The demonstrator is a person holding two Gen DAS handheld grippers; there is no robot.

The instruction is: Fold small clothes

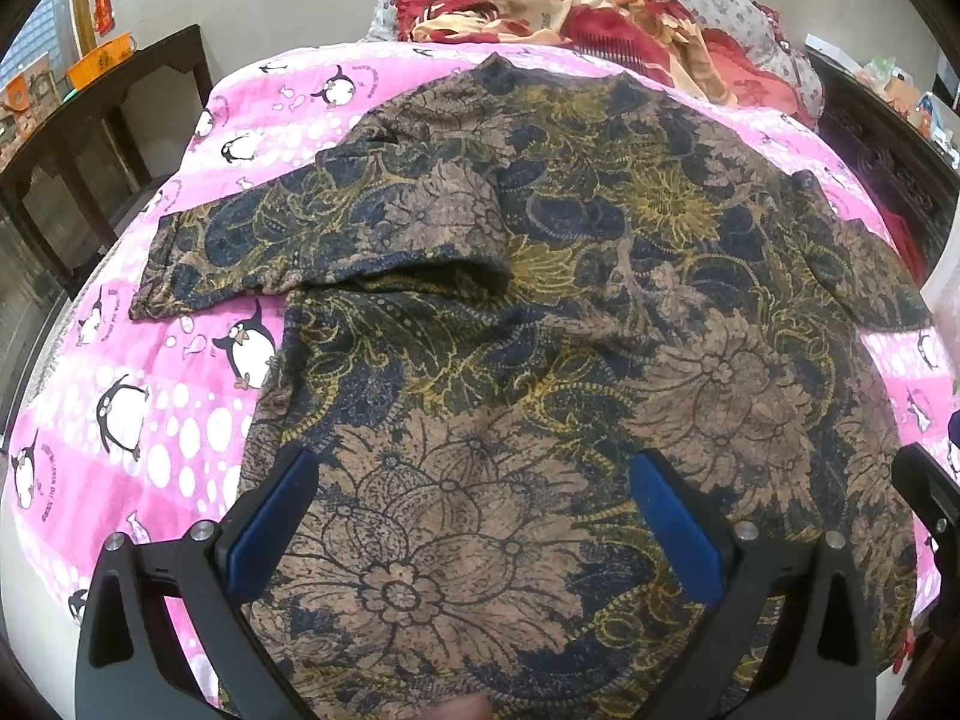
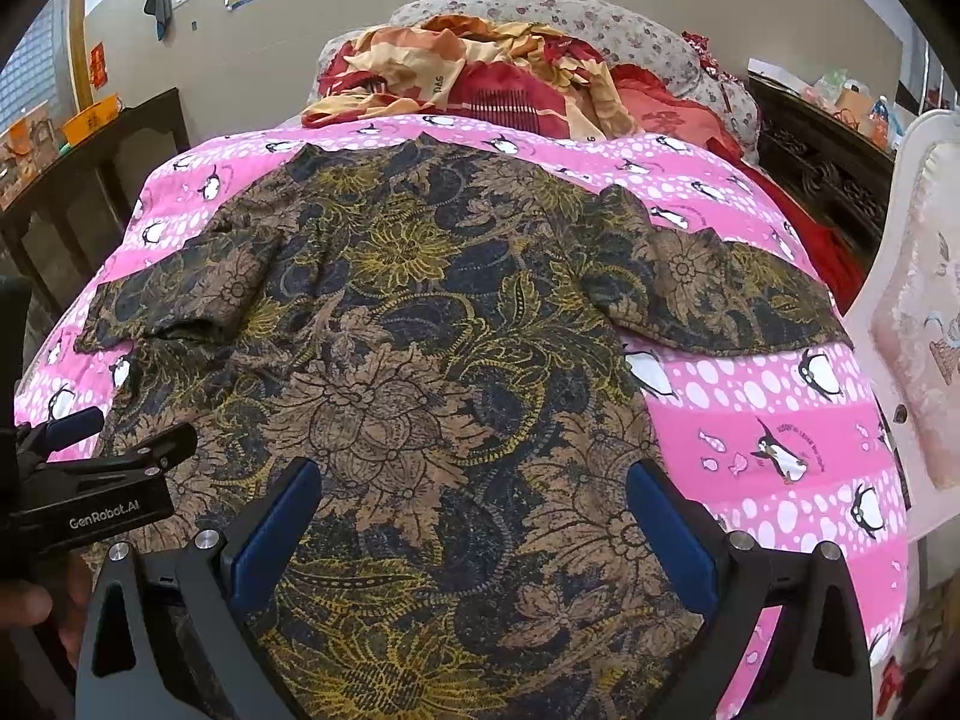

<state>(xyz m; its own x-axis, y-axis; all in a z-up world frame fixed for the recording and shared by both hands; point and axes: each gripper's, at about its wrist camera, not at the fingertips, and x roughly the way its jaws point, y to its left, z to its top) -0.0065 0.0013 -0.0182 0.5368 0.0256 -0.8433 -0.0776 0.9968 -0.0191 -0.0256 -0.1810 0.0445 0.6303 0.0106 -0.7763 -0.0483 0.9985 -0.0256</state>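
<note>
The shirt (image 1: pixel 540 312) lay flat on the pink blanket (image 1: pixel 120 420), collar toward 12 o'clock, hem toward 6. The left sleeve (image 1: pixel 312 240) was partly doubled over itself at 10 o'clock; the right sleeve (image 2: pixel 720 294) stretched out at 2 o'clock. Both the left gripper (image 1: pixel 474 516) and the right gripper (image 2: pixel 474 516) hovered above the hem with jaws spread wide, holding nothing. Folding looked not yet begun; next, each gripper likely needed to pinch an edge or sleeve.

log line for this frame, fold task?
stage: pre-fold | shirt: flat on penguin blanket, one sleeve partly folded in | left gripper: open, empty | right gripper: open, empty
</note>
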